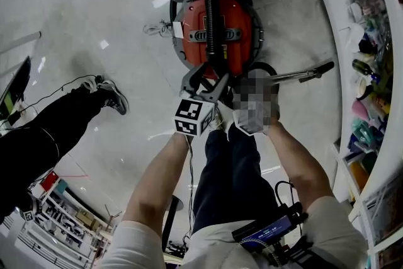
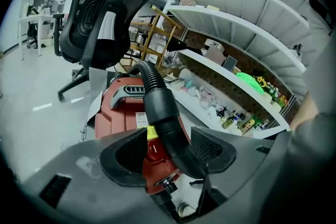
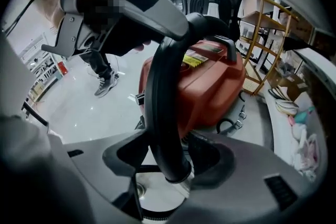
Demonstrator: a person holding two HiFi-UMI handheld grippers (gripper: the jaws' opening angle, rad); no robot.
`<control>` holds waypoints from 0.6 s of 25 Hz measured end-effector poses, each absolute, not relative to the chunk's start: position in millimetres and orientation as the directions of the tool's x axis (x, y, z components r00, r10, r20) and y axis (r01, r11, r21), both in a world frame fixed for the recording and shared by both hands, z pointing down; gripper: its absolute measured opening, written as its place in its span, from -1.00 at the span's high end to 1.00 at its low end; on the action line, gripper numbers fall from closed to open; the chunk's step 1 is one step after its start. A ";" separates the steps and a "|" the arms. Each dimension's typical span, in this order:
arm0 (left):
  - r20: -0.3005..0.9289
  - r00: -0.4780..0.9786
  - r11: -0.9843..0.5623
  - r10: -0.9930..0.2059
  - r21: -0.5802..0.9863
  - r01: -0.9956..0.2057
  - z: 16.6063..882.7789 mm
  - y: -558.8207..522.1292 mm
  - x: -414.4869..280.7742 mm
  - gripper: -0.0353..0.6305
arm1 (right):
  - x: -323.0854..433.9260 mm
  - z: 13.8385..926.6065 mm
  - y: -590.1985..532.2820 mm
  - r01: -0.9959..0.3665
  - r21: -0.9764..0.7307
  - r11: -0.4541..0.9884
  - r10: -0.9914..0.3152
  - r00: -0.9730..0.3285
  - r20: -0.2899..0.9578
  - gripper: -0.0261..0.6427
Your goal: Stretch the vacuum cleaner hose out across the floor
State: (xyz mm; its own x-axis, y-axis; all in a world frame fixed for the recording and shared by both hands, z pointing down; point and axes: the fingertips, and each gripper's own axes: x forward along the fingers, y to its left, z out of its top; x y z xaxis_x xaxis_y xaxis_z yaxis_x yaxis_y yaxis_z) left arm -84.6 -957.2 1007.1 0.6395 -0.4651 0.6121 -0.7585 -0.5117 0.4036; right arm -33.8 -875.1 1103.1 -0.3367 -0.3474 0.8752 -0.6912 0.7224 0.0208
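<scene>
Plainly, the black ribbed hose arches over the red vacuum cleaner on the floor, and its smooth cuff drops between both grippers. The left gripper and right gripper stand open, jaws apart around it. In the head view the right gripper is blurred over and the hose's lower end is hidden.

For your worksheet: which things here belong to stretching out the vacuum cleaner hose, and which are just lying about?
Belongs to the job:
- hose
- vacuum cleaner
- left gripper and right gripper, both open with the hose between their jaws

Just lying about:
- office chair
- shelves
- bystander's shoe
</scene>
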 end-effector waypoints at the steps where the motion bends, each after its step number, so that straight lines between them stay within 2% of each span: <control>1: 0.612 0.640 -0.511 -0.465 0.405 -0.758 1008.9 -959.3 -83.1 0.19 | -33.7 1105.7 -876.1 -0.688 0.031 0.725 -0.349 -0.328 0.878 0.27; 5: 0.621 0.636 -0.497 -0.457 0.415 -0.762 1015.4 -964.2 -77.5 0.19 | -33.7 1114.3 -875.3 -0.653 0.053 0.756 -0.323 -0.301 0.897 0.28; 8: 0.621 0.638 -0.477 -0.456 0.435 -0.764 1015.7 -964.7 -76.4 0.19 | -33.3 1111.1 -872.4 -0.621 0.056 0.782 -0.306 -0.303 0.903 0.40; 15: 0.547 0.685 -0.478 -0.481 0.492 -0.728 988.5 -970.9 -58.3 0.19 | -18.6 1081.6 -876.6 -0.555 0.133 0.821 -0.343 -0.294 0.892 0.47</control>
State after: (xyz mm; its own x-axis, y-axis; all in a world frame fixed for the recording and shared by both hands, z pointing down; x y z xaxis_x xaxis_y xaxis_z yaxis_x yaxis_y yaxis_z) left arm -58.3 -970.9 988.5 0.6855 -0.4808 0.5468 -0.7277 -0.4783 0.4916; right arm -18.6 -876.6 1081.6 -0.2938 -0.3425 0.8924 -0.5547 0.8214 0.1326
